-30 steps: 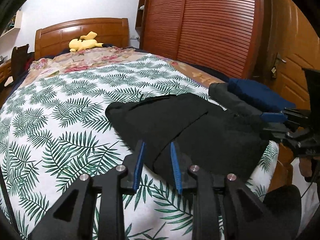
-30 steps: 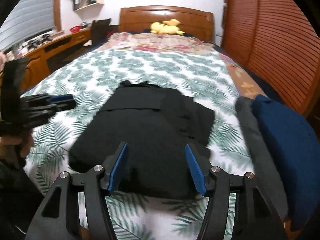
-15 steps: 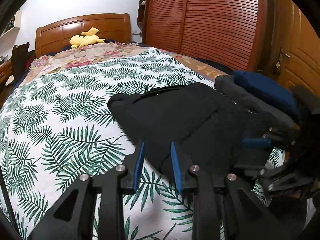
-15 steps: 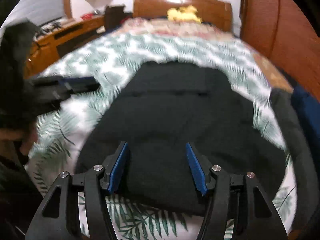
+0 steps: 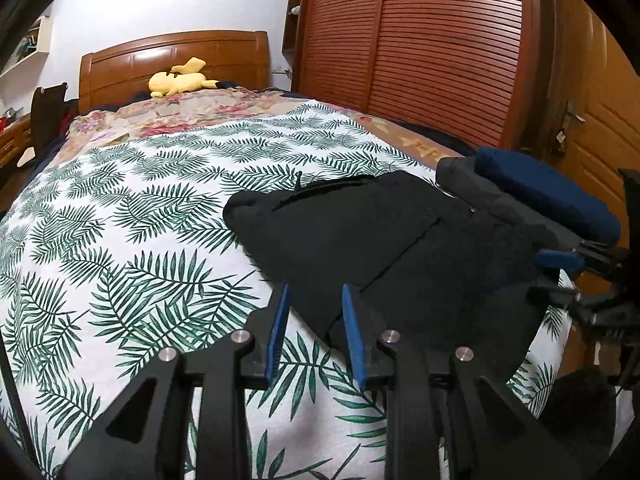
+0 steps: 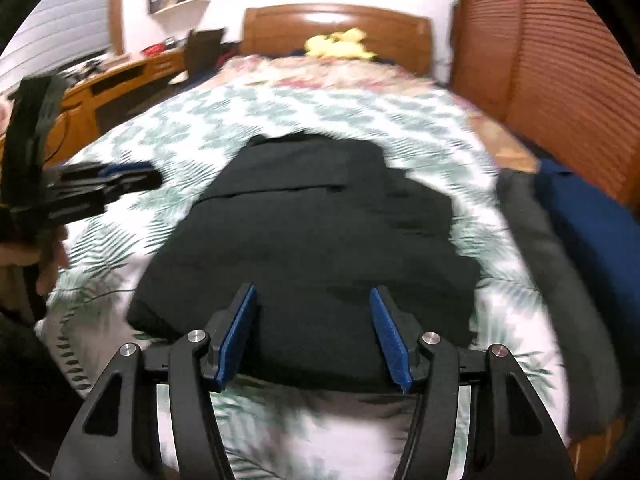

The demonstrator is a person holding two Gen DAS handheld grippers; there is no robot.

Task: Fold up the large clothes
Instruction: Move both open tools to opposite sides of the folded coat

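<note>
A folded black garment (image 5: 392,248) lies on the leaf-print bedspread (image 5: 132,216) near the foot of the bed; it also fills the middle of the right wrist view (image 6: 316,248). My left gripper (image 5: 314,300) is open and empty, hovering at the garment's near left edge; it shows at the left of the right wrist view (image 6: 120,178). My right gripper (image 6: 314,300) is open wide and empty above the garment's near edge; it shows at the right of the left wrist view (image 5: 560,276).
A folded grey garment (image 5: 480,188) and a folded navy one (image 5: 544,192) are stacked at the bed's right edge. A yellow plush toy (image 5: 182,80) lies by the wooden headboard (image 5: 172,56). A slatted wardrobe (image 5: 420,40) stands right, a desk (image 6: 116,80) left.
My right gripper swung in close over the black garment and has pulled back a little; its view is blurred. My left gripper stayed open by the garment's left edge.
</note>
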